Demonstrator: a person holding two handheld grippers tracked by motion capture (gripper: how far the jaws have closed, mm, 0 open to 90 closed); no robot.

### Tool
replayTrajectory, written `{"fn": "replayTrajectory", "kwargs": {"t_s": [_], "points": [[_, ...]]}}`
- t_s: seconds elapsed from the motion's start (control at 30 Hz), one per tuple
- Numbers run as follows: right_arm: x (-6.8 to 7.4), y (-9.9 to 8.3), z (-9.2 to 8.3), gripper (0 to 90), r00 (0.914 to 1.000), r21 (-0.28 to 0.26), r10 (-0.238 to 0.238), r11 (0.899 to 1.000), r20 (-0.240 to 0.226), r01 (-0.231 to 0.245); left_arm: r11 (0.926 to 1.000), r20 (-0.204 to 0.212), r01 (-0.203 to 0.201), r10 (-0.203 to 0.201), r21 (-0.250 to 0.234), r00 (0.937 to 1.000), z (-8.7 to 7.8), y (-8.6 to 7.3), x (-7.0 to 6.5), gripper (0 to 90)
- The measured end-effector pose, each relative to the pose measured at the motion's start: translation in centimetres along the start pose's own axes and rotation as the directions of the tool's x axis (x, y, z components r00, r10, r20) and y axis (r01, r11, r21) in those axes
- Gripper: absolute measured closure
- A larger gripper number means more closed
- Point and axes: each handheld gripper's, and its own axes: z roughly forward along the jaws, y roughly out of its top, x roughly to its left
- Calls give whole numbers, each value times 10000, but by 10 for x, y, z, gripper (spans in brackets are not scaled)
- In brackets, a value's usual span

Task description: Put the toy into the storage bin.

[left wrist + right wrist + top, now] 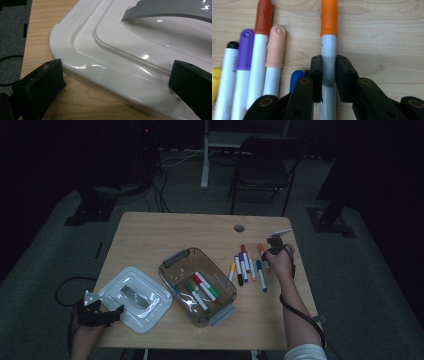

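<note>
An orange-capped marker (328, 20) lies on the wooden table (150, 235), at the right end of a row of markers (245, 267). My right gripper (328, 63) is shut on its white barrel, just below the cap; in the high view that gripper (272, 252) sits over the orange marker (261, 249). A clear plastic container (172, 260) at mid-table holds a red marker (205, 286) and a green marker (196, 296). Its white lid (150, 307) with a grey handle lies at the left. My left gripper (107, 312) stands open at the corner of the lid (140, 50), jaws wide either side of its rim.
Beside the orange marker lie pink (275, 42), brown-red (263, 17), purple (244, 47), black, yellow and blue (295, 76) markers, packed close together. A cable hole (239, 228) sits near the table's far edge. A chair (265, 165) stands beyond the table.
</note>
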Motion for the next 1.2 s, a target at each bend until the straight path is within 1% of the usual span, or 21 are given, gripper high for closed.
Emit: {"fn": "replayTrajectory", "kwargs": {"t_s": [0.13,0.27,0.3,0.37,0.43,0.53,0.63,0.7,0.73,0.8,0.87,0.93,0.97,1.0,1.03,1.07,1.2], "points": [[-3,0,-13,766,9998,-177,131,9998,-127,-133,10000,-3,-5,5,2,10000,0,0,0,5],[0,-2,-27,766,9995,-209,-21,9998,-322,14,10000,-9,0,0,8,10000,0,0,0,5],[1,-2,-31,766,9989,-265,-6,9996,-466,-6,10000,-11,-2,2,11,10000,0,0,0,5],[5,-4,-37,766,9986,-253,-76,9997,-515,63,10000,-10,5,-5,6,10000,0,0,0,5],[10,-6,-44,766,9969,-381,-126,9992,-771,97,10000,-12,3,-3,7,10000,0,0,0,5],[21,-8,-54,766,9946,-450,-434,9982,-938,393,10000,-19,6,-6,7,10000,0,0,0,5],[32,-10,-65,765,9906,-674,-700,9958,-1175,624,10000,-21,7,-7,8,10000,0,0,0,4],[40,-9,-73,765,9854,-909,-1015,9918,-1366,896,10000,-21,12,-12,4,10000,0,0,0,5],[44,-9,-77,765,9826,-917,-1186,9901,-1428,1062,10000,-22,13,-13,3,10000,0,0,0,5],[50,-8,-84,765,9755,-1178,-1331,9865,-1752,1135,10000,-21,14,-14,3,10000,0,0,0,5],[57,-8,-91,765,9705,-1284,-1447,9843,-1928,1212,10000,-19,12,-12,6,10000,0,0,0,5],[66,-10,-98,766,9625,-1322,-1640,9816,-2162,1376,10000,-17,9,-9,7,10000,0,0,0,5],[71,-10,-102,765,9601,-1388,-1761,9792,-2174,1481,10000,-18,10,-10,7,10000,0,0,0,5],[76,-11,-106,765,9555,-1470,-1939,9755,-2223,1638,10000,-17,9,-9,8,10000,0,0,0,5],[81,-12,-110,766,9515,-1445,-1987,9751,-2349,1680,10000,-18,10,-10,7,10000,0,0,0,4],[85,-13,-114,765,9475,-1533,-2099,9723,-2412,1764,10000,-20,12,-12,6,10000,0,0,0,5],[104,-17,-127,765,9313,-1730,-2579,9604,-2570,2183,10000,-17,13,-13,4,10000,0,0,0,5]]}}
